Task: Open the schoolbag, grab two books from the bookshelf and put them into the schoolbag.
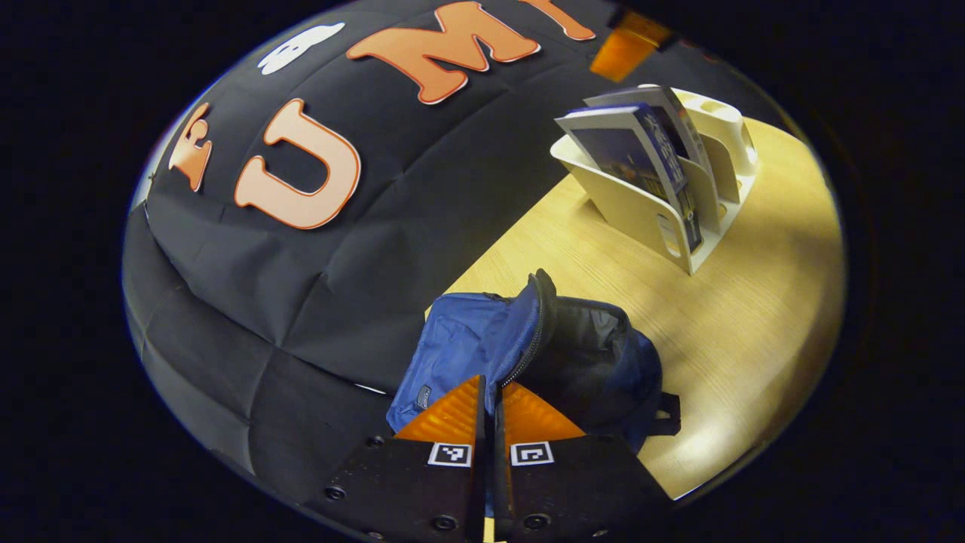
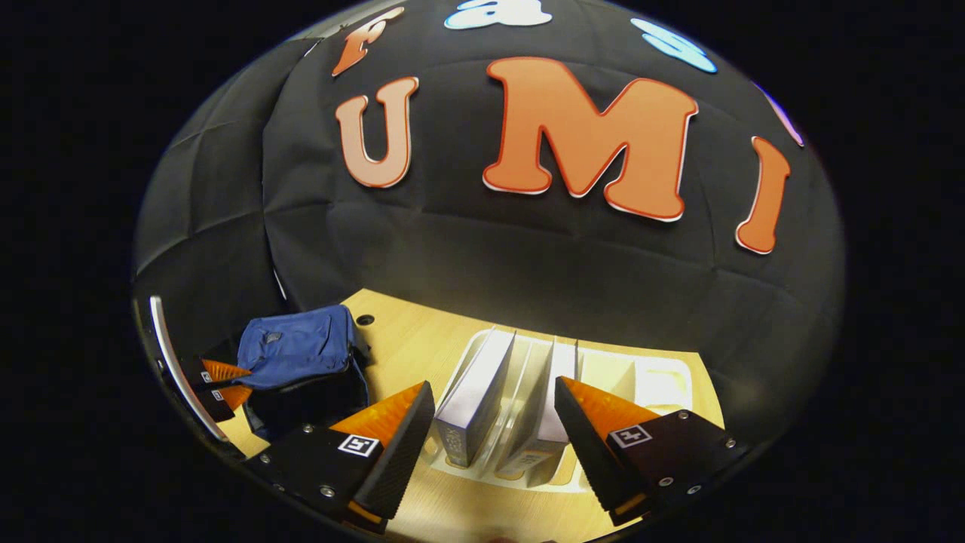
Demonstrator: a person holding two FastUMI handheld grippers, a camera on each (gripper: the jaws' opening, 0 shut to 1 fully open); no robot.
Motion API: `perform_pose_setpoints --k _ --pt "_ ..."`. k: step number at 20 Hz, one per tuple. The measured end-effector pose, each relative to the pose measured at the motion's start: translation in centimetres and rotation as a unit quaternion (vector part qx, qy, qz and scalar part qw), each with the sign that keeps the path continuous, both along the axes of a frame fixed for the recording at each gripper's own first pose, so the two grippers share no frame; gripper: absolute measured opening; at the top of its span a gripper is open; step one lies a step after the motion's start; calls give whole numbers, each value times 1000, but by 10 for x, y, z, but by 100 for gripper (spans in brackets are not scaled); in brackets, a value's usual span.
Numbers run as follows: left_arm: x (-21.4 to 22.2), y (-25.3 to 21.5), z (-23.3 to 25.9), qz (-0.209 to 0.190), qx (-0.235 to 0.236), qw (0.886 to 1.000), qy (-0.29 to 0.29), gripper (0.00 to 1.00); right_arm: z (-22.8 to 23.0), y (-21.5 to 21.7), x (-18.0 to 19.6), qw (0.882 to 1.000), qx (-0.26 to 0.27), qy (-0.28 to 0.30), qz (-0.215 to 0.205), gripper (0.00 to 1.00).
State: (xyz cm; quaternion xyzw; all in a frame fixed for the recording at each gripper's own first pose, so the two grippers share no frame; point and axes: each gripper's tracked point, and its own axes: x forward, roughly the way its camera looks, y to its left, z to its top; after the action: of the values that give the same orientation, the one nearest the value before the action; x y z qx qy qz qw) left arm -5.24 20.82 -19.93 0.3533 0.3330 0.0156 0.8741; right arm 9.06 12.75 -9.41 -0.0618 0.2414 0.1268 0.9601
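Between right hand-held gripper (image 2: 494, 430) fingers: two books (image 2: 475, 396) standing in bookshelf (image 2: 663, 381), jaws gaping wide.
Left hand-held gripper (image 1: 490, 411): pinching schoolbag (image 1: 528, 354) zipper edge, mouth lying open.

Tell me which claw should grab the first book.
Right. The right claw hangs open directly over the two books in the bookshelf, while the left claw is shut on the schoolbag flap.

light wooden table (image 1: 754, 332), black cloth booth wall (image 2: 482, 264)
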Motion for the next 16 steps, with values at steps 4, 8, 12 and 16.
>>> perform_pose_setpoints --k 4,8,12,16 --pt "8 14 21 24 -71 997 13 5 -19 4 21 997 -33 69 -13 95" --pt "20 23 50 37 -125 991 20 5 -26 10 36 993 -59 105 -16 95" --pt "24 23 61 28 -139 990 22 5 -45 29 45 983 -22 180 -16 96" --pt "27 19 65 14 -141 990 27 5 -61 25 54 970 -14 241 -38 95"
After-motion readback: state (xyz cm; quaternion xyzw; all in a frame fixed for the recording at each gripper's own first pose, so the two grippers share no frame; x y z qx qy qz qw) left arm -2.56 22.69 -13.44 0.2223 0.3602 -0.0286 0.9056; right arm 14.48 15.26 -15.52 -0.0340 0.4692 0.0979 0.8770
